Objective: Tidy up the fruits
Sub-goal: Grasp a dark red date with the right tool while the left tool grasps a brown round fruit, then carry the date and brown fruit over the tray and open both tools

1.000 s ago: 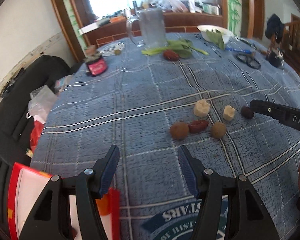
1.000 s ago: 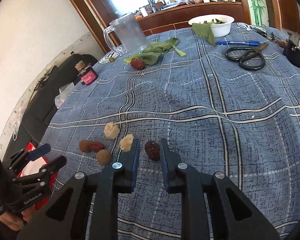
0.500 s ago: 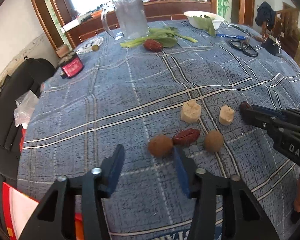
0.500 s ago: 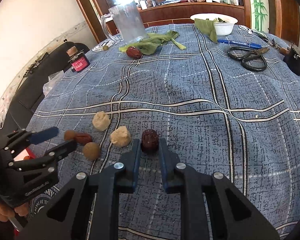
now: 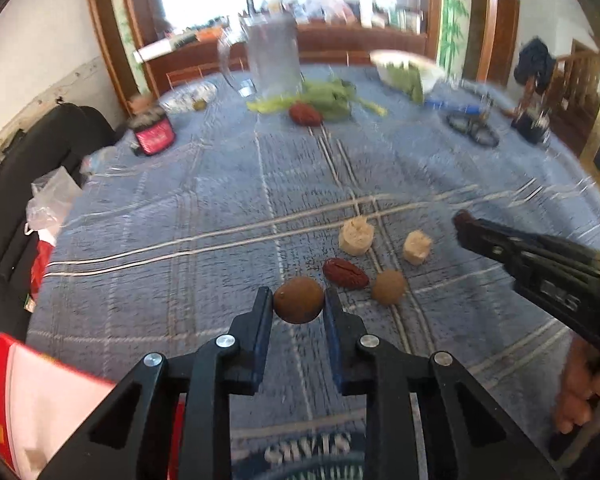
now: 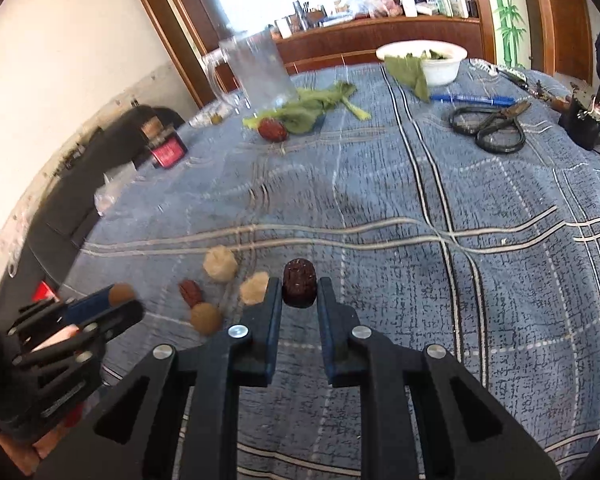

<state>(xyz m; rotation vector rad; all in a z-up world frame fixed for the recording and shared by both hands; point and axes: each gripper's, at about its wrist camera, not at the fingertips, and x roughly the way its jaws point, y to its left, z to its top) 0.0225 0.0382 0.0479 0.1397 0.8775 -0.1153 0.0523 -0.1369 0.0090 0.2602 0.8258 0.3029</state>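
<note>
Left wrist view: the left gripper (image 5: 299, 307) is closed on a round brown fruit (image 5: 299, 300), its fingers pressing both sides, above the blue checked tablecloth (image 5: 204, 208). Just beyond lies a red date (image 5: 345, 273), long axis running from near-left to far-right. Beside it sits a second round brown fruit (image 5: 388, 287), and farther off two pale chunks (image 5: 356, 236) stand near each other. The right gripper (image 5: 466, 226) reaches in from the right.

Right wrist view: the right gripper (image 6: 299, 290) clamps a dark, wrinkled fruit (image 6: 298, 283), which stands upright between the fingers with its long axis vertical, over the tablecloth. To the left lie the pale chunks, the date and the loose brown fruit. The left gripper appears at far left, holding its brown fruit.
</note>
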